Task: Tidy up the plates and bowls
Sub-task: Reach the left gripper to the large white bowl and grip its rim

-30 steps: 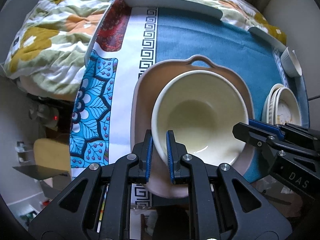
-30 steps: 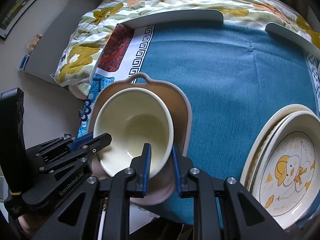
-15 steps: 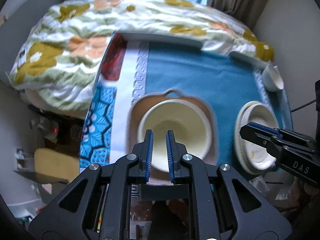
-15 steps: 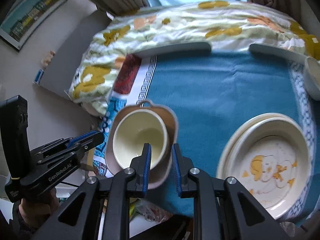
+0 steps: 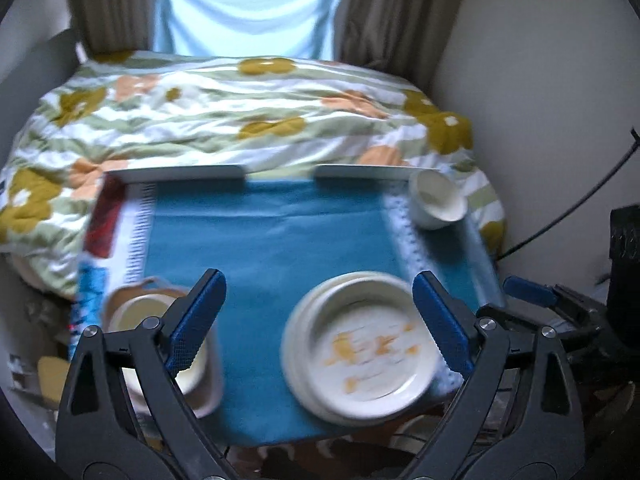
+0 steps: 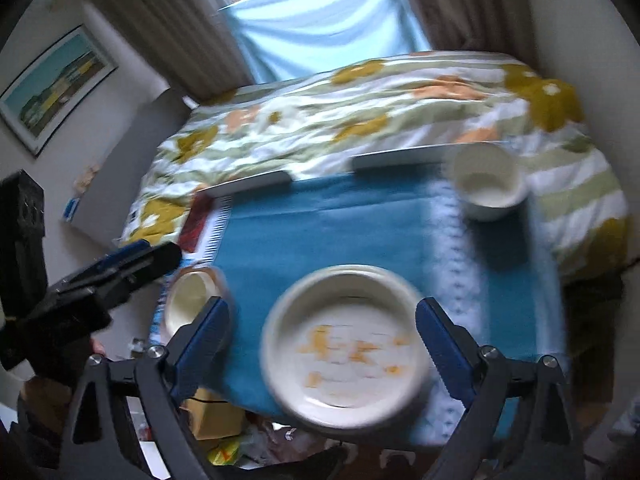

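A window with a pale blue blind [image 5: 244, 4] and brown curtains looks onto a bed under a flowered quilt [image 5: 224, 112], and in front of it stands a desk [image 5: 276, 240] laid with a teal cloth.

From the left wrist: the left tool [image 5: 316, 320] hangs above the desk's near edge, its blue-padded jaws having just spread wide, with nothing between them. A stack of white plates [image 5: 360, 356], the top one bearing a blurred yellow picture, sits toward the near right corner. A cream bowl [image 5: 160, 344] rests inside a pinkish handled dish [image 5: 208, 396] at the near left corner. A small white bowl [image 5: 436, 200] stands at the far right corner. The right tool's tip shows at the right margin.

From the right wrist: the right tool [image 6: 322, 332] likewise has just opened wide and holds nothing. The plates [image 6: 344, 352] lie at the near edge, the cream bowl [image 6: 188, 300] at the near left corner, the small white bowl [image 6: 486, 184] at the far right corner. The left tool [image 6: 120, 272] shows at the left, and a framed picture [image 6: 52, 88] hangs on the left wall.
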Demonstrator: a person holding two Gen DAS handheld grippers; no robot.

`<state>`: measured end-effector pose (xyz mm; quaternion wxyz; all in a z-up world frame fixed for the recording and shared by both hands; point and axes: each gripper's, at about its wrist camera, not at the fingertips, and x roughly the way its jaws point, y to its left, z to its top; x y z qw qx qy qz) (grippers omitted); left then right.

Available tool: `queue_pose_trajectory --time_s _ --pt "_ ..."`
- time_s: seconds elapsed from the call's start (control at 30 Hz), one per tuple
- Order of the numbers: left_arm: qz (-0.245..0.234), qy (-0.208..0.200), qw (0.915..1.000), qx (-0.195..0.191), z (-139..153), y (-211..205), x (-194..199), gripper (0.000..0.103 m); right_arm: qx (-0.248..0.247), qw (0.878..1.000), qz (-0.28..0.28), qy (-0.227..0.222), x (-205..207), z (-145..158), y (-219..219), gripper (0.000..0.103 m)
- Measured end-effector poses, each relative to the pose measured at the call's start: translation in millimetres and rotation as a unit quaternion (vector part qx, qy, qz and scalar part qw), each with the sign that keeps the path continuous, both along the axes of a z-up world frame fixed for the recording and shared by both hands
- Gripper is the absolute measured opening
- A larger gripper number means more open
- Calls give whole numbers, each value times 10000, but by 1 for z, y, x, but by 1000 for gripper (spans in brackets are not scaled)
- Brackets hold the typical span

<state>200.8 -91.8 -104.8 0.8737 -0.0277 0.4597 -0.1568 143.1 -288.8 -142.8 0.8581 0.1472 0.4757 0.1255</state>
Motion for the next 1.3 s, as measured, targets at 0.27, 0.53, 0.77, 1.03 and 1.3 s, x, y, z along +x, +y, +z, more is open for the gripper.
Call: queue_pose_trajectory --time_s 0.27,0.53,0.77,1.03,1.3 --pt "-299 45 9993 196 -4 -99 51 95 -292 9988 -375 126 18 -11 -90 102" --pt "-1379 445 9890 301 -37 -174 140 94 -138 9942 -1015 326 55 -37 -119 102" --pt "-1940 1185 9724 525 -108 -214 198 65 445 9755 -1929 954 100 -88 -147 75" --pt "-2323 1697 9566 467 -166 -233 229 45 709 9577 -2527 1184 129 -123 -159 50" --pt "-2495 1874 9493 372 -184 -244 237 17 546 9526 -2765 1145 143 -133 -161 27"
